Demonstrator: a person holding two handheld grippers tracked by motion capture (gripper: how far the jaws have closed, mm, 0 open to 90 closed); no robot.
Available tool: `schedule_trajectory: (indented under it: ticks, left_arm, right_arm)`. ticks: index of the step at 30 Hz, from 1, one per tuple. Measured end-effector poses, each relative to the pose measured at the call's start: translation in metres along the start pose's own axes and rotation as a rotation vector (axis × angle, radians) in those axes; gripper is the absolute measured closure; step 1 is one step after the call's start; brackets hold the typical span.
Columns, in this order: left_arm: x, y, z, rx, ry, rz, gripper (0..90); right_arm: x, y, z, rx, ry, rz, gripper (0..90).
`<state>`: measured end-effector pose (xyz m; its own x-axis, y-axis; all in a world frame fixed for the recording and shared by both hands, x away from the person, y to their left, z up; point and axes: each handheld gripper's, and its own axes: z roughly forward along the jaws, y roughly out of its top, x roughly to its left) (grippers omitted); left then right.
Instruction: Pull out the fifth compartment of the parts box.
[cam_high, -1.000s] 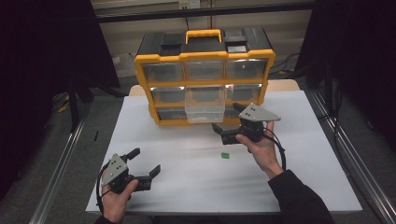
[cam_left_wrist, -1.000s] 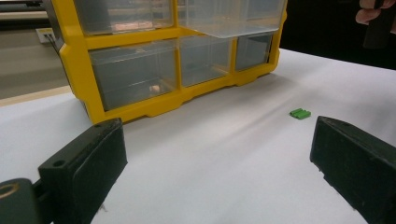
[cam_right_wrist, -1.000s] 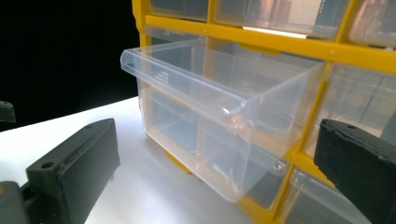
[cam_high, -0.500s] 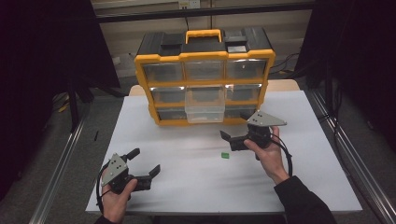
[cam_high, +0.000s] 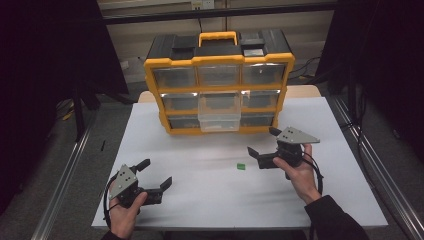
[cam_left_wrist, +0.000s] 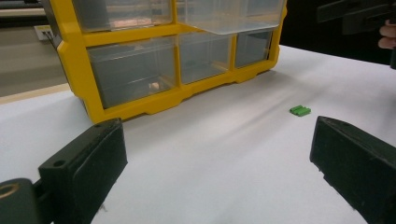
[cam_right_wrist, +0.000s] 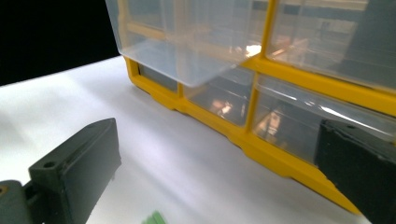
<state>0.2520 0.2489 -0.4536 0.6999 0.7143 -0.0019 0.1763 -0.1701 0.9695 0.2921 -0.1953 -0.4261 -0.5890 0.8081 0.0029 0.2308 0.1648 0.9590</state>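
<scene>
From the high view, the right gripper (cam_high: 264, 146) hovers jaws apart just right of the small green part (cam_high: 241, 166) — likely to pick it up for the pulled-out middle drawer (cam_high: 219, 119) of the yellow organizer (cam_high: 219, 82). The left gripper (cam_high: 156, 173) waits, jaws apart and empty, near the front of the white table (cam_high: 200, 205).

The left gripper view has the green part lying loose on the tabletop, between its jaws but well ahead.

In the right gripper view — jaws wide — the drawer juts out overhead. Dark room around.

organizer frame (cam_high: 218, 61): yellow plastic, smooth, slight sheen
drawers (cam_high: 218, 107): clear plastic, glossy, catch glare
table (cam_high: 215, 200): white top, matt, smooth
green piece (cam_high: 241, 166): plastic look, ribbed in left gripper view
gripper jaws: black, matt plastic look
right gripper (cam_high: 261, 145) top plate: grey, flat matt
</scene>
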Motion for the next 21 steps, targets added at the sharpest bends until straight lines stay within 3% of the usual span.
schedule_trajectory:
  ticks: [11, 15, 18, 21]
  left_arm:
    - [-0.002, -0.001, 0.003, 0.013, 0.008, -0.009, 3.0]
    - [0.000, -0.001, 0.001, -0.001, -0.002, -0.040, 2.5]
    - [0.001, -0.001, 0.000, 0.006, -0.009, -0.023, 2.2]
    - [0.000, -0.003, -0.001, 0.005, -0.008, -0.036, 2.2]
  right_arm:
    - [-0.006, -0.014, -0.028, 0.007, -0.037, 0.016, 0.4]
    - [-0.007, -0.019, -0.038, 0.008, -0.050, 0.012, 0.7]
    - [-0.010, -0.022, -0.046, 0.000, -0.064, 0.019, 1.1]
    - [-0.010, -0.025, -0.054, -0.004, -0.075, 0.031, 1.2]
